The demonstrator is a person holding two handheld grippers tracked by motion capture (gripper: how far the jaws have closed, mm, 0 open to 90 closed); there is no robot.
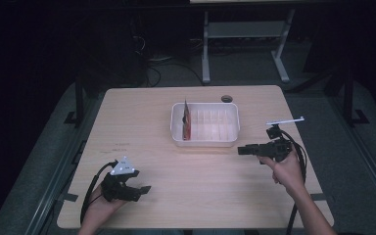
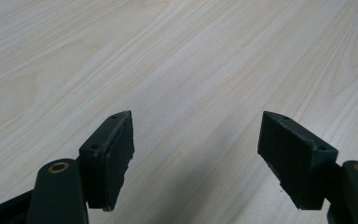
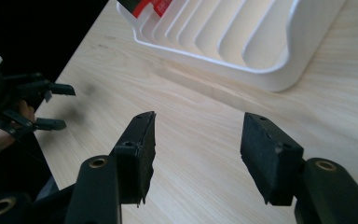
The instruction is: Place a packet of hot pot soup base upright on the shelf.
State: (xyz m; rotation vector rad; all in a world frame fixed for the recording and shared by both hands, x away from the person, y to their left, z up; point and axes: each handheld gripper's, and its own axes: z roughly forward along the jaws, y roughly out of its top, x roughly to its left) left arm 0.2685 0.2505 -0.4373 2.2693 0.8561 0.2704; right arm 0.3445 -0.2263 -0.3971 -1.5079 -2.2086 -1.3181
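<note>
meanwhile the right gripper (image 1: 243, 150) hovers just beside the white slotted tray (image 1: 227, 139), jaws spread with nothing between them. a red and white packet (image 1: 186, 121) stands upright at the tray's left end. the left gripper (image 1: 146, 188) rests near the table (image 1: 142, 112) edge, jaws spread, empty.

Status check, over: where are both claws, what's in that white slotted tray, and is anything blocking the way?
Both claws open, empty: left claw near table's front-left, right claw beside white tray. Red card upright in tray's left end slot. Path clear.
</note>
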